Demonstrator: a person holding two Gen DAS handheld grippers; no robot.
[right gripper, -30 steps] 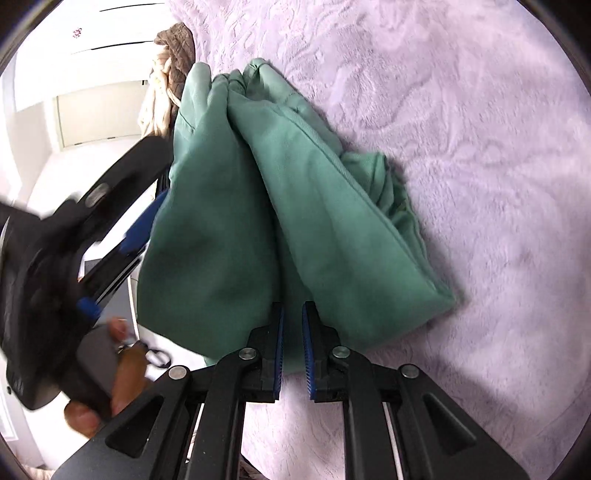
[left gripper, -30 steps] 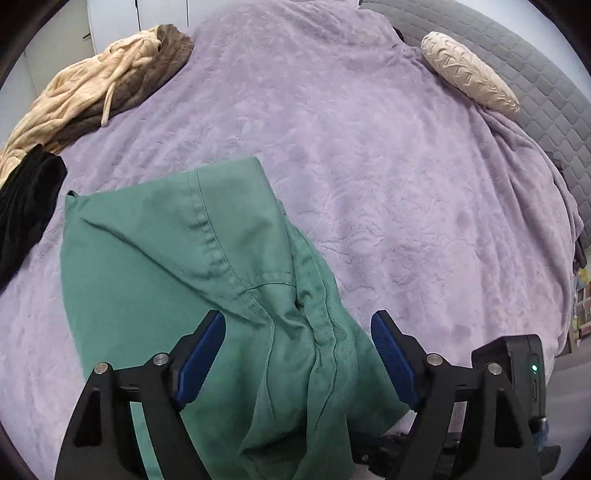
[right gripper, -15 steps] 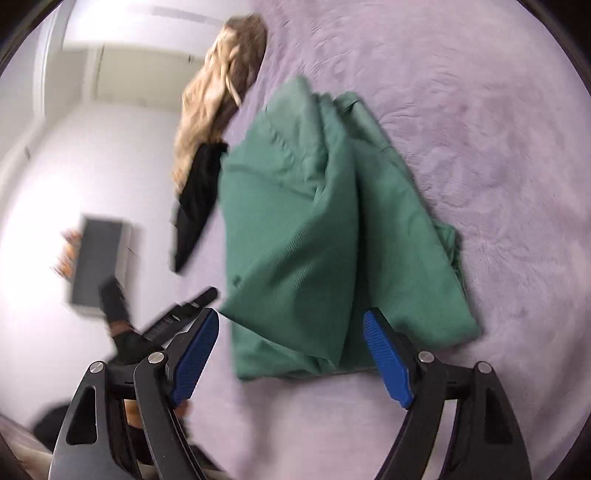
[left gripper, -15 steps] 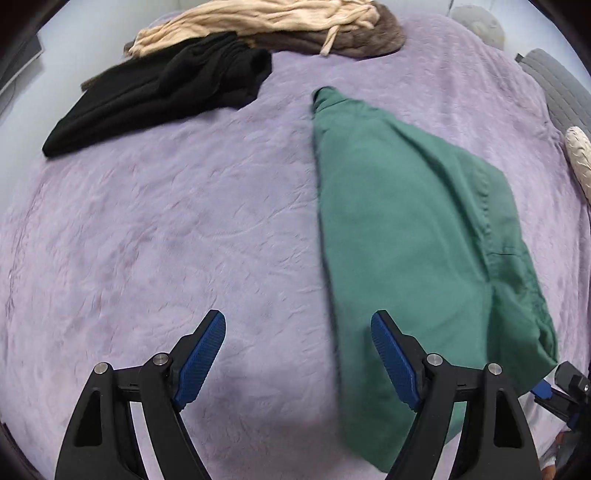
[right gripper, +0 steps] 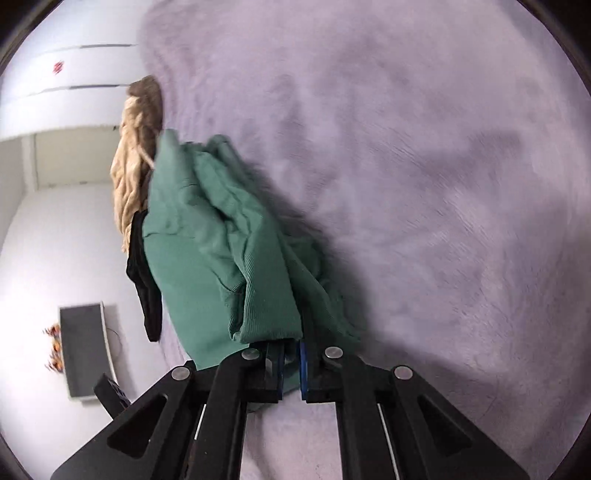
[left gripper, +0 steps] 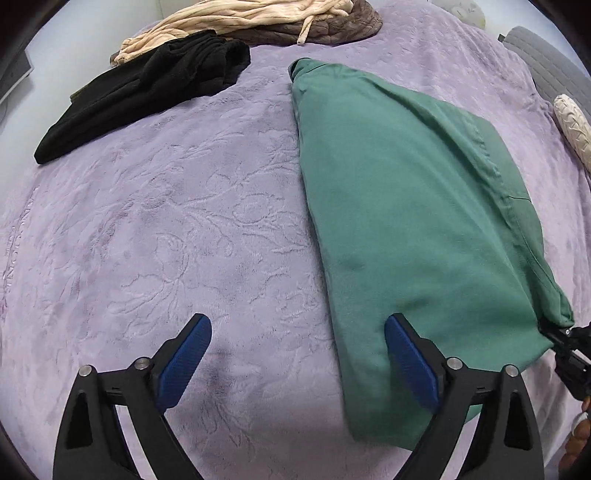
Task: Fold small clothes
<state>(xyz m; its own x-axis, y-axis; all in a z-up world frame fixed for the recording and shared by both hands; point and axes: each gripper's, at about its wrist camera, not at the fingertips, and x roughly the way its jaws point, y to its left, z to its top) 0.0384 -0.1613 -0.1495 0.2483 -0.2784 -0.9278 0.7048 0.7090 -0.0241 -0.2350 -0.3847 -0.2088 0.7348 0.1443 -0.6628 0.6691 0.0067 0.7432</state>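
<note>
Left wrist view: lilac bed cover [left gripper: 177, 229]; green garment [left gripper: 413, 206] lies toward right edge, black clothes [left gripper: 147, 85] at far edge. Left claw [left gripper: 297, 363] opening, nothing between pads.

Right wrist view: right claw [right gripper: 291, 363] clenched on green garment's bunched edge, cloth lifted.

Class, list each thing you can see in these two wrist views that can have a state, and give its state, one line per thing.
green garment: folded lengthwise, one end pinched and lifted
right gripper: jaws shut on the green garment's edge
left gripper: jaws opening, nothing between them, right finger over the garment's edge
black garment: unfolded, crumpled on the blanket
beige garment: bunched in a heap with a brown one
purple blanket: spread flat
</note>
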